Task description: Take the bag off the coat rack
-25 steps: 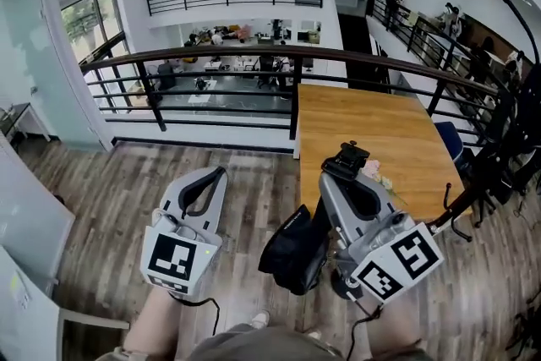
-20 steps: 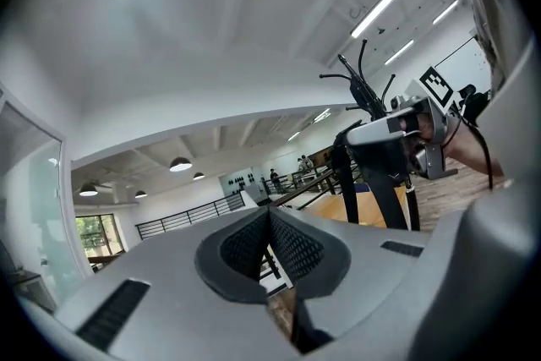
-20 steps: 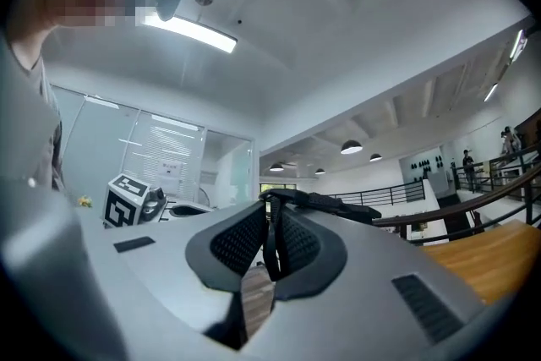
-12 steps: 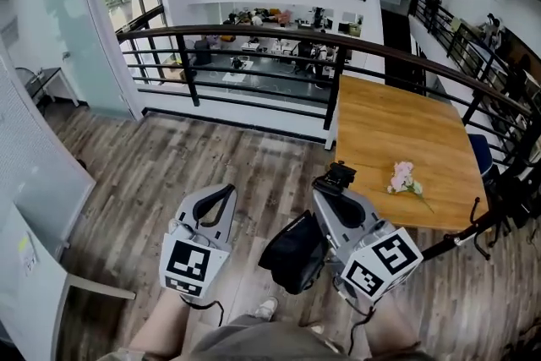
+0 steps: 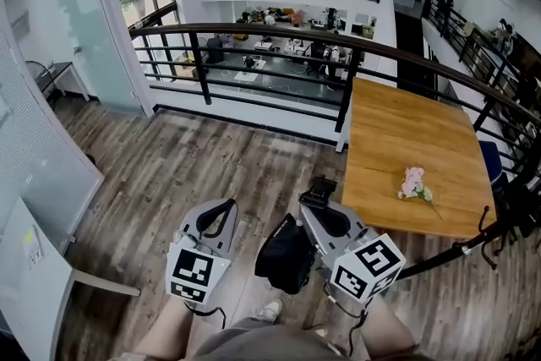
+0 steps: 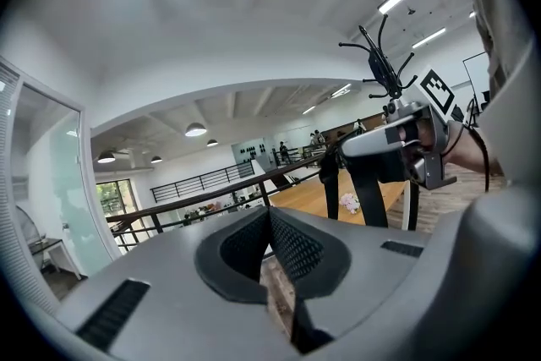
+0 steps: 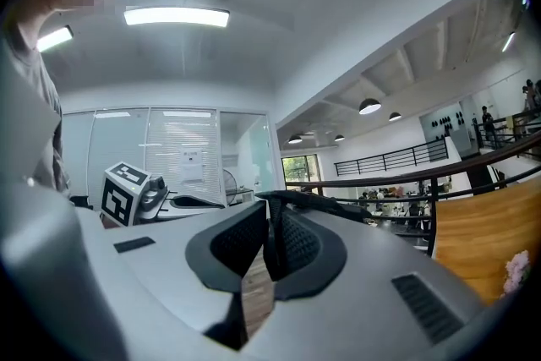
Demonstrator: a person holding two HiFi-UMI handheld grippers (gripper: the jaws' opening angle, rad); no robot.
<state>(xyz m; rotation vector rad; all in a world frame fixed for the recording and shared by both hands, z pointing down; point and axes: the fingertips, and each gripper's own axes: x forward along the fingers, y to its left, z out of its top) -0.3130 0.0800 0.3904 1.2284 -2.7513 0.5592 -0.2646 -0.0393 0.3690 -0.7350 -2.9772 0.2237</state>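
A black bag [image 5: 284, 254] hangs below my right gripper [image 5: 319, 190] in the head view, over the wood floor and clear of the coat rack. In the right gripper view my right gripper [image 7: 270, 226] is shut on the bag's black strap [image 7: 338, 205], which runs out to the right of the pads. Only the rack's black arms [image 5: 475, 245] show at the right edge of the head view. The coat rack top [image 6: 380, 68] rises behind the right gripper in the left gripper view. My left gripper [image 5: 228, 204] is beside the bag's left, shut [image 6: 269, 220] with nothing in it.
A wooden table [image 5: 406, 139] with a pink flower sprig [image 5: 414, 183] stands ahead on the right. A dark railing [image 5: 279, 36] curves across the far side over a lower floor. Glass partitions [image 5: 51, 131] line the left. The person's legs show at the bottom.
The view has swung left and away from the coat rack, which slid to the right edge. Both grippers sit lower and closer in; the bag still hangs from the right one.
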